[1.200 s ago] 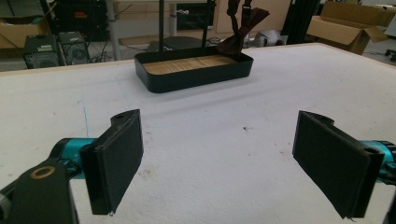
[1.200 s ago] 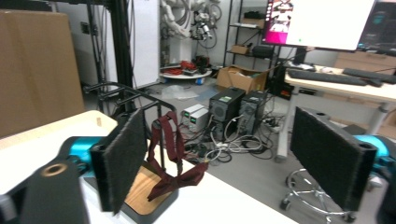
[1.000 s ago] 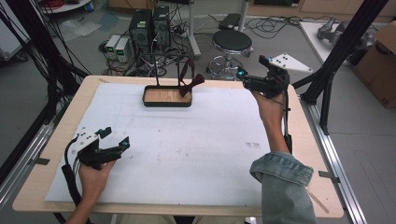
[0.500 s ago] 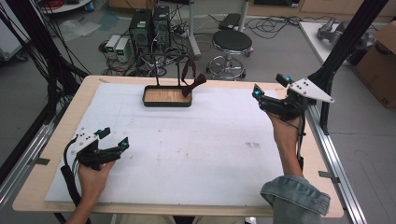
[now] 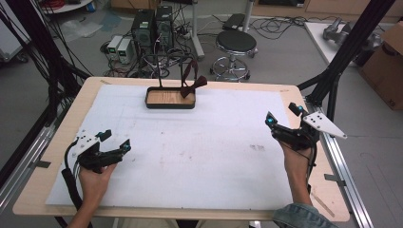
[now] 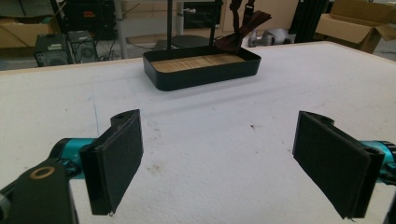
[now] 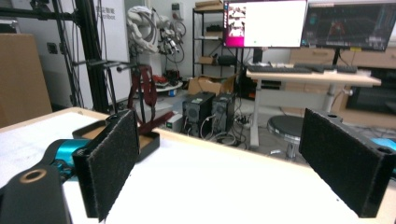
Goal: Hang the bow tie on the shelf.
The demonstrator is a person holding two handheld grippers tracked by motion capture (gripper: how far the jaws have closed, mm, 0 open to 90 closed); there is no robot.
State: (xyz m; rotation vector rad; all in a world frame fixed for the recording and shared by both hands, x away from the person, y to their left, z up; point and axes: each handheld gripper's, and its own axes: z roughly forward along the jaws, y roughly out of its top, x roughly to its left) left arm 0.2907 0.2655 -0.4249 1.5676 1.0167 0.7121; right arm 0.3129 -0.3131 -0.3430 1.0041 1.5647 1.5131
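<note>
A black tray [image 5: 170,99] with a wooden floor sits at the far middle of the table. Over its right end a dark red bow tie [image 5: 193,84] hangs from a thin black stand. My left gripper [image 5: 116,139] rests at the near left of the table, open, nothing between its pads [image 6: 116,163]; the tray [image 6: 201,70] lies well ahead of it. My right gripper [image 5: 283,114] hovers near the table's right edge, open and empty. In the right gripper view the tray [image 7: 149,140] and bow tie [image 7: 148,95] show past its left pad [image 7: 112,163].
A white sheet [image 5: 199,152] covers most of the wooden table. Black frame posts [image 5: 349,52] stand at the right and left corners. Behind the table are a stool [image 5: 236,42], computer towers [image 5: 152,28] and a cardboard box [image 5: 385,66].
My right gripper has drawn back from beside the tray's stand to the table's right edge, nearer the person. The left gripper has stayed put.
</note>
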